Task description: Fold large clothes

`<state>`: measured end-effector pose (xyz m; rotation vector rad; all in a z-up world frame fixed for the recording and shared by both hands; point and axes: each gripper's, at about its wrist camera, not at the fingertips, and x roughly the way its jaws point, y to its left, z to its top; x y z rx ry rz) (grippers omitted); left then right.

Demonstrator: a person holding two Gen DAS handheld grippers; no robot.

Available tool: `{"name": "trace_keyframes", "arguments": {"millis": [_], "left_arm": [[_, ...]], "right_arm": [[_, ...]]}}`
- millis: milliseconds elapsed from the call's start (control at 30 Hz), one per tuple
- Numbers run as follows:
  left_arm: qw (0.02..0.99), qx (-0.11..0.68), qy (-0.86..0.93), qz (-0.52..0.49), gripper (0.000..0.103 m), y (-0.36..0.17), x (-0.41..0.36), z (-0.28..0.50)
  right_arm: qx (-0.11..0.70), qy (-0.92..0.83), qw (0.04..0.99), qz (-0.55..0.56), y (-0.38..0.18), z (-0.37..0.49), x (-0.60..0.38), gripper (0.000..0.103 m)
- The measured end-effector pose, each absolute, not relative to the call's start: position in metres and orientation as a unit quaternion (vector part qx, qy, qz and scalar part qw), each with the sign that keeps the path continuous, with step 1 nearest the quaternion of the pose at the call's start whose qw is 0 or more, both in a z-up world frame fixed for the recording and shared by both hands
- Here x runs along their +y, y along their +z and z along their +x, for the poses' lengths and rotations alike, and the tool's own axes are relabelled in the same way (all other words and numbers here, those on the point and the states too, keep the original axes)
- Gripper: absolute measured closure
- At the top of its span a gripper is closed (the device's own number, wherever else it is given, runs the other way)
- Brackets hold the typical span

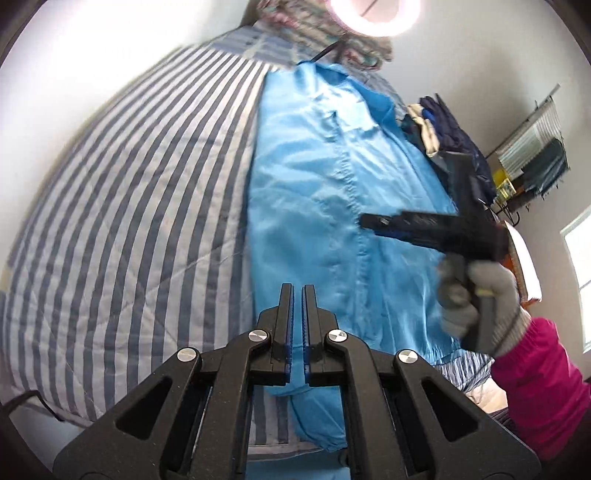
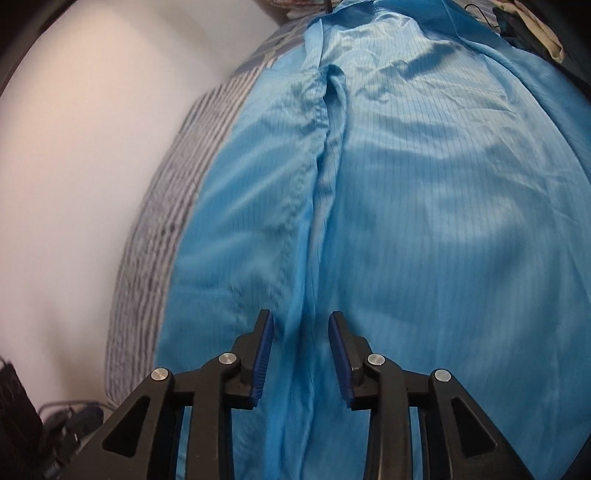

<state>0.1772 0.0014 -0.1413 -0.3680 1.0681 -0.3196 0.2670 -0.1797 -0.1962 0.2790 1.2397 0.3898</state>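
Observation:
A large light-blue garment (image 1: 317, 192) lies spread lengthwise on a blue-and-white striped bedspread (image 1: 129, 206). It fills the right wrist view (image 2: 424, 221), with a stitched seam running up its middle. My left gripper (image 1: 298, 290) is shut and empty, hovering above the garment's near edge. My right gripper (image 2: 301, 317) is open, just above the garment near the seam, with no cloth between its pads. It also shows in the left wrist view (image 1: 369, 221), held by a gloved hand over the garment's middle.
A pile of dark and cream clothes (image 1: 439, 129) sits at the bed's far right. Patterned bedding (image 1: 325, 29) lies at the head of the bed. A white wall (image 2: 81, 184) runs along the left. Cables and a dark object (image 2: 55, 424) lie on the floor.

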Motion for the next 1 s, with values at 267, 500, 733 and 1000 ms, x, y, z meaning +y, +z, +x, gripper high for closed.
{"name": "trace_keyframes", "arguments": {"millis": [267, 500, 733, 1000], "left_arm": [[0.819, 0.531, -0.163, -0.147, 0.102, -0.167, -0.025, 0.174], [0.806, 0.572, -0.127, -0.077, 0.102, -0.202, -0.042, 0.176], [0.814, 0.556, -0.125, -0.107, 0.102, -0.186, -0.029, 0.172], [0.853, 0.492, -0.150, -0.092, 0.102, -0.133, -0.042, 0.163]], "right_arm": [[0.560, 0.164, 0.811, 0.029, -0.202, 0.235, -0.160, 0.084], [0.558, 0.182, 0.806, 0.077, -0.203, 0.231, -0.158, 0.098], [0.544, 0.185, 0.815, 0.073, -0.192, 0.227, -0.157, 0.083], [0.491, 0.182, 0.851, 0.047, -0.145, 0.188, -0.191, 0.068]]}}
